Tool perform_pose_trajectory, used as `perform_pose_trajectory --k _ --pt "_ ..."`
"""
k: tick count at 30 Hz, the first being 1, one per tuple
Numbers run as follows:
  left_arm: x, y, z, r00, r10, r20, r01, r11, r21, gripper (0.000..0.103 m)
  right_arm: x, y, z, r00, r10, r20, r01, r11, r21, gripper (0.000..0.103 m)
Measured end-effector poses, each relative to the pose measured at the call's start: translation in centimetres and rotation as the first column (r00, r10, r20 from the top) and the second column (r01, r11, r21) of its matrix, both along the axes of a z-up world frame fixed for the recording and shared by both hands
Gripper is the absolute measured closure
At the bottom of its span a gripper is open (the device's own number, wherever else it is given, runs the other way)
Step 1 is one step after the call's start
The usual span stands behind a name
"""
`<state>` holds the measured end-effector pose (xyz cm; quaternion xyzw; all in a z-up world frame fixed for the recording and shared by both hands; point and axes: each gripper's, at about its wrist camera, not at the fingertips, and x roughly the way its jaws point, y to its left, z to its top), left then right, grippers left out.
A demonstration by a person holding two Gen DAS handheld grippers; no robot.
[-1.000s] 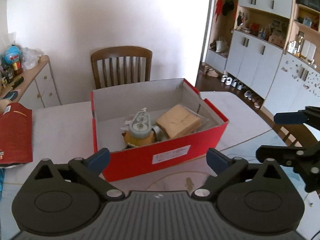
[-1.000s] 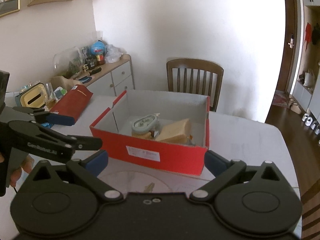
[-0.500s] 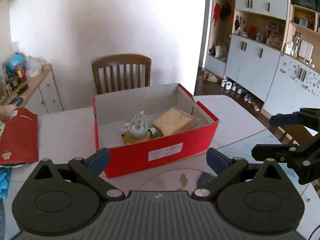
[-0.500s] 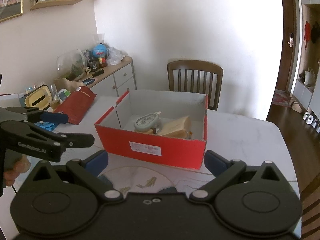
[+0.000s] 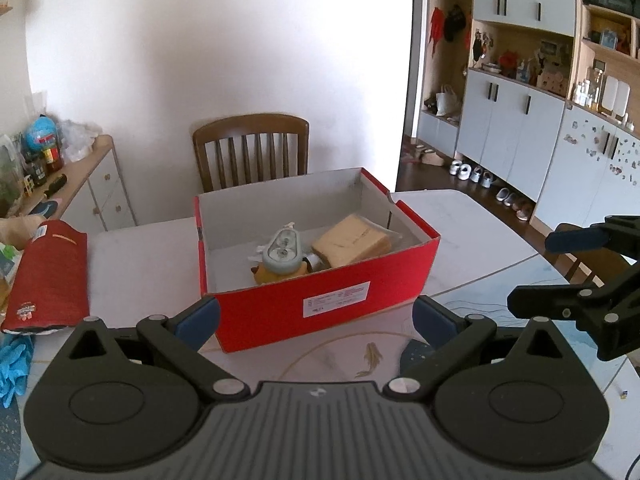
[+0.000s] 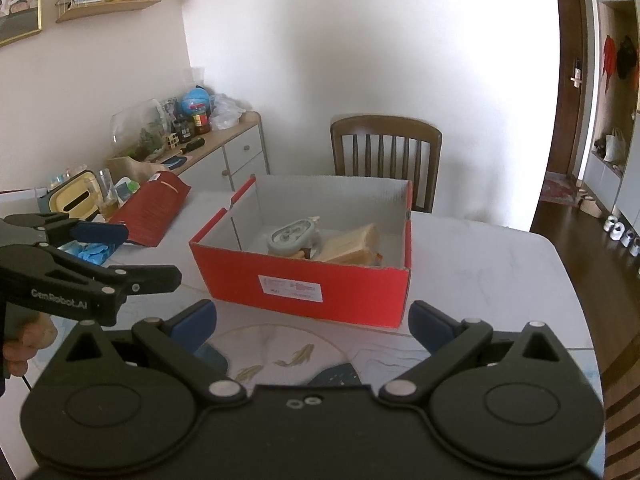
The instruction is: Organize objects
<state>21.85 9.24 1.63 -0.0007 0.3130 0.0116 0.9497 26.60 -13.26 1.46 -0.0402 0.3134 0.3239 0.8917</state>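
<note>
An open red shoebox [image 5: 320,300] [image 6: 304,280] stands on the white table. Inside lie a grey-blue oval gadget [image 5: 282,254] [image 6: 290,236] on a yellow toy and a tan wrapped block [image 5: 352,240] [image 6: 352,246]. My left gripper [image 5: 316,318] is open and empty, in front of the box and apart from it; it also shows in the right wrist view [image 6: 120,252]. My right gripper [image 6: 312,320] is open and empty, in front of the box; it also shows at the right of the left wrist view [image 5: 552,264].
The red box lid [image 5: 50,276] [image 6: 154,210] lies left of the box, with blue gloves [image 5: 14,364] [image 6: 94,250] near it. A wooden chair [image 5: 252,152] stands behind the table. A cluttered sideboard [image 6: 192,148] runs along the left wall. The table edge [image 6: 568,280] is on the right.
Both grippers have pulled back and up from the box, which now looks smaller and farther. Both stayed open and empty.
</note>
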Motion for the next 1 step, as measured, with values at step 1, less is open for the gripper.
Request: perform_pose_trajectory --k 1 --pt "-0.02 0.00 -0.02 1.000 -0.002 -0.001 0.002 1.000 -0.001 0.000 -0.02 0.02 -0.04 1.000 0.000 -0.001 0.000 1.000 -0.001 0.001"
